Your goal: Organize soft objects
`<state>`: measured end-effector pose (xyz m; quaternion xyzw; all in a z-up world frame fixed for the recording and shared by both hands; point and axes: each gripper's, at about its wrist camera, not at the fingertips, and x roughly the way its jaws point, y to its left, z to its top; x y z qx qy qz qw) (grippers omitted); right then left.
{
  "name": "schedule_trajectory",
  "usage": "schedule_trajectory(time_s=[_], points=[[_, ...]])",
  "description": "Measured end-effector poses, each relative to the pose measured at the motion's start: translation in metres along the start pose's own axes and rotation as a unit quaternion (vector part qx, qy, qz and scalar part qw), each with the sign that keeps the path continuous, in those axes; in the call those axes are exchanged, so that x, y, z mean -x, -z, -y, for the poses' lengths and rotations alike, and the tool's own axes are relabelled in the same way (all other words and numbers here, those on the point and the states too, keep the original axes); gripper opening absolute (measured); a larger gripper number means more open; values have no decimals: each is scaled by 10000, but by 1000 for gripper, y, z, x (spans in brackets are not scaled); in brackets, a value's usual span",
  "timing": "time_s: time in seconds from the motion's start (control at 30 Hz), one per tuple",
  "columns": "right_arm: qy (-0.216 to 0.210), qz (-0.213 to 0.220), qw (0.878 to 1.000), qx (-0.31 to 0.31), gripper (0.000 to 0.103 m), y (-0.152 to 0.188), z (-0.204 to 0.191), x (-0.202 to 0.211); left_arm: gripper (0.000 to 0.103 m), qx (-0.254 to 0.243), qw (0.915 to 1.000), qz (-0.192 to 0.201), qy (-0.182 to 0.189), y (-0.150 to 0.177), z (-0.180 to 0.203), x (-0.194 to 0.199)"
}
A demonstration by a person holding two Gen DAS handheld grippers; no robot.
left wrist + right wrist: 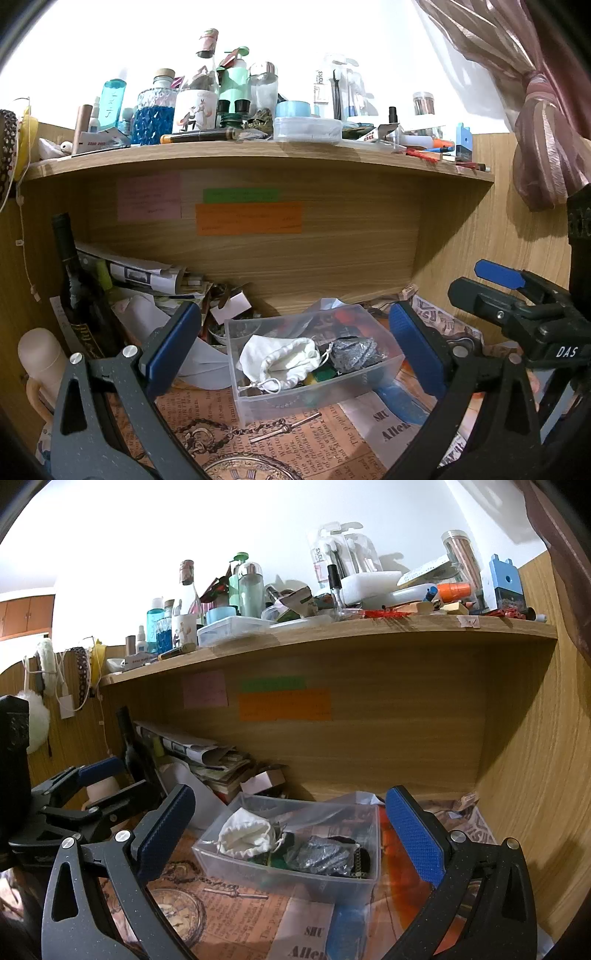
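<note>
A clear plastic bin point(255, 402) point(236, 867) stands on the newspaper-covered desk under the shelf. Inside lie a white drawstring pouch point(280, 360) point(245, 832), a grey glittery pouch point(352, 354) point(321, 854) and small dark and green items. My left gripper point(291, 347) is open, its blue pads either side of the bin, nothing held. My right gripper point(291, 827) is open and empty, also facing the bin. The right gripper also shows in the left wrist view point(517, 306), and the left gripper in the right wrist view point(85, 794).
A dark wine bottle point(79, 291) point(131, 746) and a pile of papers point(147, 277) point(207, 757) fill the back left. A crowded wooden shelf point(258, 157) point(332, 631) hangs overhead. A wooden side wall point(535, 775) stands on the right. A pink curtain point(535, 129) hangs at upper right.
</note>
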<state>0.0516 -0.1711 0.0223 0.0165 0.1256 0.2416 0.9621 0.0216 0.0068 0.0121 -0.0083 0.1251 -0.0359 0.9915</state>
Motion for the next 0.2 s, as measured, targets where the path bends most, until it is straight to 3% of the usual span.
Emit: schedule_trajectory(time_s=[0.2], points=[[-23, -52, 10000, 6, 103, 1, 0, -4, 103, 28, 10000, -9, -7, 0, 0, 0]])
